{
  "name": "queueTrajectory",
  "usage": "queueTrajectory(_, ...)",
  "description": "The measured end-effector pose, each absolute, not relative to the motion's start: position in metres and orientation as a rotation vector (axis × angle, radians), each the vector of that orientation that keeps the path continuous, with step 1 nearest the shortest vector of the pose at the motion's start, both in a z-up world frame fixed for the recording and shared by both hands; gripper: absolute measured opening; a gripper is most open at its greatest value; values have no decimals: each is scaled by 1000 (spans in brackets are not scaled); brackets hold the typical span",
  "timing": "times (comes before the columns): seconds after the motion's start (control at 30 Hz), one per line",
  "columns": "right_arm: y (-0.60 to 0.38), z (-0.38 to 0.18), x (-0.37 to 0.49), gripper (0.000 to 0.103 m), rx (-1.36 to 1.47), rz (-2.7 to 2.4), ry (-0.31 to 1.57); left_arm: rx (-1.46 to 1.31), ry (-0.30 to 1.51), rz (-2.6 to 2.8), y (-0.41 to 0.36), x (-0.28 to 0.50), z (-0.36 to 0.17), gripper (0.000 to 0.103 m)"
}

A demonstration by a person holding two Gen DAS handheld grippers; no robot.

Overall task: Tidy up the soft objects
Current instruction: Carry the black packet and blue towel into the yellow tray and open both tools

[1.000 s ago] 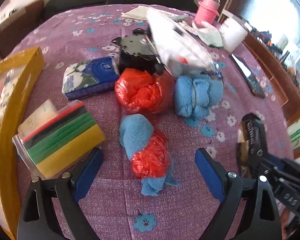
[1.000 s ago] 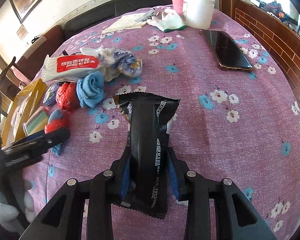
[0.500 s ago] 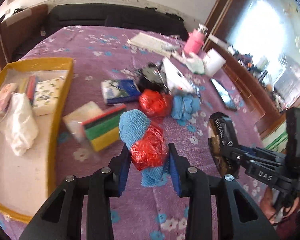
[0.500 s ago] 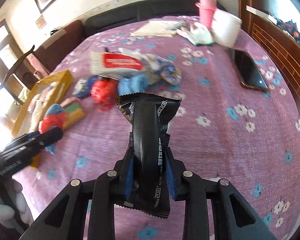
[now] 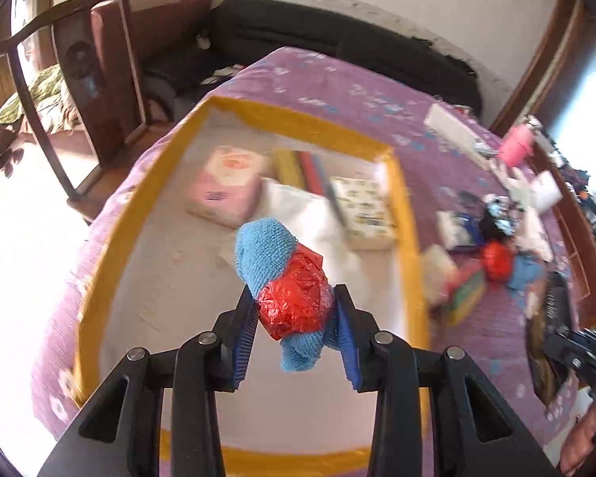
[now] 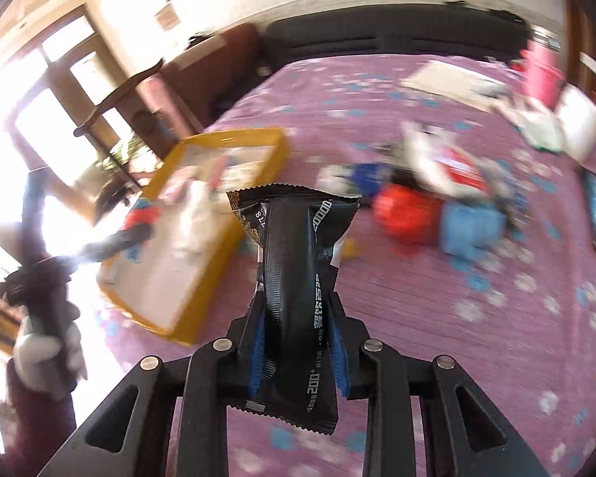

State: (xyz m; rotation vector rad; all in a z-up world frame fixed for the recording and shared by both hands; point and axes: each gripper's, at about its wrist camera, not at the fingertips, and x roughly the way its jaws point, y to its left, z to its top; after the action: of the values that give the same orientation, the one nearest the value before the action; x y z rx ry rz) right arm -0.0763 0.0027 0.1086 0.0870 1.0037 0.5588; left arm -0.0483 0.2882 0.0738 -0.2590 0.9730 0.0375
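Observation:
My left gripper (image 5: 296, 310) is shut on a bundle of blue cloth and red plastic (image 5: 286, 278) and holds it in the air above the yellow-rimmed tray (image 5: 298, 123). The tray holds a pink tissue pack (image 5: 226, 187), a white cloth (image 5: 318, 218) and a small printed pack (image 5: 365, 210). My right gripper (image 6: 298, 318) is shut on a black snack packet (image 6: 296, 274), held above the purple tablecloth to the right of the tray (image 6: 218, 254). The left gripper with its bundle shows over the tray in the right wrist view (image 6: 135, 230).
On the cloth to the right lie a red bag (image 6: 405, 214), a rolled blue cloth (image 6: 473, 226), a blue tissue pack (image 6: 365, 175), a white snack bag (image 6: 445, 163) and a sponge pack (image 5: 465, 294). A pink bottle (image 5: 516, 149) stands far back. Chairs and a sofa ring the table.
My left gripper closed on the blue and red bundle, lifted it and swung left over the tray. My right gripper carried the black packet left towards the tray.

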Motion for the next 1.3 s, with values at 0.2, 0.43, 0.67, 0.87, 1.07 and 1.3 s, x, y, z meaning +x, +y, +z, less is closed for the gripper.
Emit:
queueTrajectory(0.2,91,104,-60,31,29,707,1049,-298,1063,86,329,-2,42,36)
queueTrajectory(0.43,172,69,-43,31,-70,795,1154,-369,1039,102,351,44,35,52)
queueTrajectory(0.67,205,41,-17,31,-136,750,1188,-499,934,37,365,26,51,62)
queueTrajectory(0.87,225,34,15,31,-145,686,1162,-599,861,38,374,-2,61,70)
queueTrajectory(1.07,219,44,19,43,-96,703,1122,-613,726,58,374,-42,101,89)
queueTrajectory(1.3,160,97,-26,62,-101,686,922,-556,694,63,345,-77,124,93)
